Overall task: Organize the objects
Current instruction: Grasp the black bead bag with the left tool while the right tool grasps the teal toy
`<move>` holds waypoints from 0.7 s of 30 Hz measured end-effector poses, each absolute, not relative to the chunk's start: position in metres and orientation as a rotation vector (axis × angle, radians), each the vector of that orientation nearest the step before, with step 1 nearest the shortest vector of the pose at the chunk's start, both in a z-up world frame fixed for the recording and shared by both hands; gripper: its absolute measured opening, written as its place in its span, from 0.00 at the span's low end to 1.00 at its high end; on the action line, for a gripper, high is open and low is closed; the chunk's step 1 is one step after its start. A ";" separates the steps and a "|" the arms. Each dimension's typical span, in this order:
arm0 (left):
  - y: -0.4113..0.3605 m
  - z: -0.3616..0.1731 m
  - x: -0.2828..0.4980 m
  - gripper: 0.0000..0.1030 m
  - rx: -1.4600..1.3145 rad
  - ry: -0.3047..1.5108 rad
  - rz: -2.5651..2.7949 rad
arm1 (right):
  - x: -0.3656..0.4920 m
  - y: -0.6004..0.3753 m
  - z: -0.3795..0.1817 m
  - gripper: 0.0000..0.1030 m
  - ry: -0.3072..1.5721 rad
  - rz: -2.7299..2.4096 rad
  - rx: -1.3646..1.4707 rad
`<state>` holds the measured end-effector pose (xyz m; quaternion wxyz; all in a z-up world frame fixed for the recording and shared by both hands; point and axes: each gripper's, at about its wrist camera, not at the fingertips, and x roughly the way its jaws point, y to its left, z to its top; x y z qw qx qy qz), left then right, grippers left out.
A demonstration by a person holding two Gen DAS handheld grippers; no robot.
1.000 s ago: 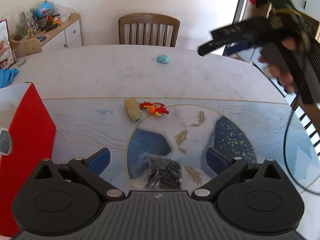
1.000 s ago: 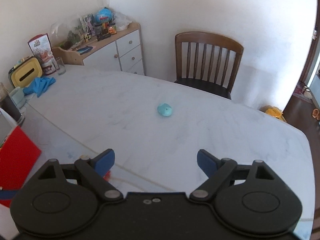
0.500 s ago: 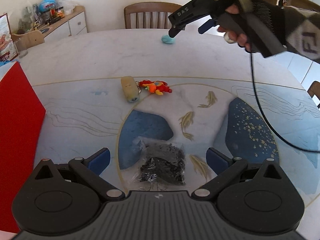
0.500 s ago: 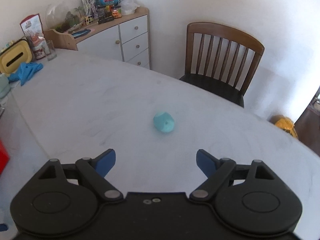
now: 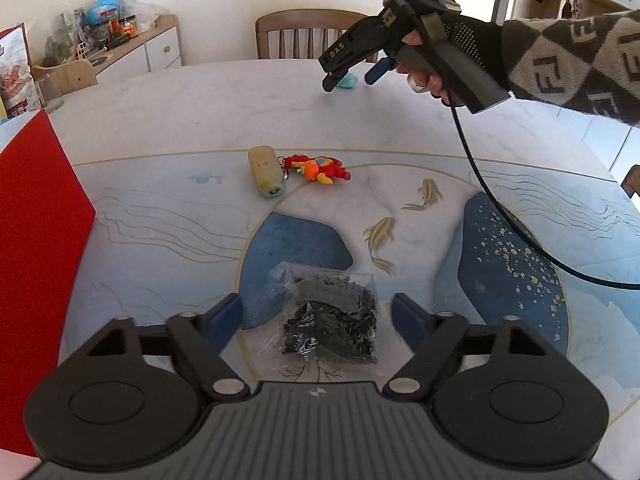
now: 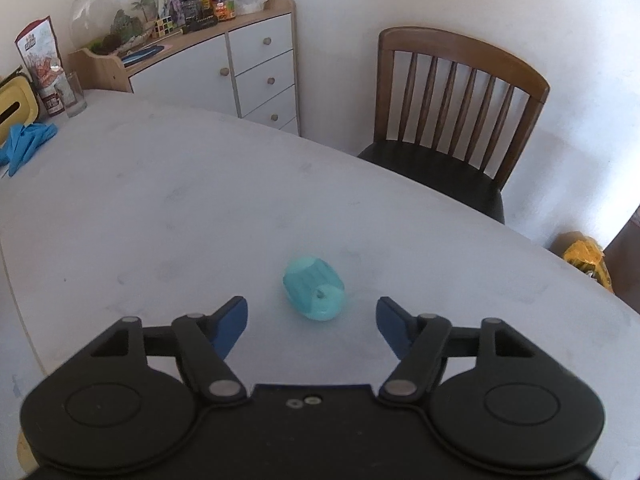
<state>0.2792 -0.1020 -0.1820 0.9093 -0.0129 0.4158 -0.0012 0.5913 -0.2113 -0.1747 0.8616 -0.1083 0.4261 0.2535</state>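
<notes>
since a second ago, the right gripper (image 6: 312, 320) has travelled across the white marble table (image 6: 160, 200) and come down close to the small turquoise ribbed rubber piece (image 6: 314, 294), which now lies on the tabletop between its blue fingertips (image 6: 230, 322), touching neither. its jaws are spread wide. the turquoise piece is a stubby rounded barrel, lying on its side, with fine ridges along its body and a small hole in the paler end that faces the camera. in the left wrist view it (image 5: 347, 81) peeks out just behind the right gripper's (image 5: 352, 76) black tip, on the far part of the table. the left gripper (image 5: 318, 320) hovers with its jaws also wide, its blue pads either side of a clear plastic bag of small black bits (image 5: 332, 320) that rests on the blue and gold fish-patterned mat (image 5: 508, 264). farther along the mat's edge lie a beige cylindrical pouch (image 5: 265, 172) and, touching it, an orange and red toy figure (image 5: 318, 167). a red box (image 5: 36, 240) stands at the left. a brown wooden chair (image 6: 456, 120) sits beyond the table.
</notes>
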 end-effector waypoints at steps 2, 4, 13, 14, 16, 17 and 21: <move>-0.101 -0.182 0.278 0.69 -0.037 0.862 -0.006 | 0.594 -0.210 -0.176 0.60 0.895 0.538 -0.230; -0.101 -0.183 0.278 0.62 -0.037 0.867 -0.011 | 0.595 -0.208 -0.176 0.59 0.882 0.542 -0.243; -0.104 -0.181 0.275 0.40 -0.007 0.855 -0.016 | 0.593 -0.203 -0.175 0.31 0.851 0.542 -0.258; -0.104 -0.181 0.275 0.39 -0.005 0.856 -0.018 | 0.593 -0.204 -0.175 0.31 0.850 0.537 -0.258; -0.104 -0.180 0.276 0.38 0.000 0.858 -0.020 | 0.589 -0.204 -0.174 0.31 0.848 0.527 -0.252; -0.103 -0.180 0.276 0.37 -0.003 0.857 -0.018 | 0.587 -0.205 -0.173 0.31 0.849 0.523 -0.246; -0.098 -0.177 0.276 0.36 -0.020 0.849 -0.008 | 0.569 -0.212 -0.166 0.31 0.851 0.532 -0.233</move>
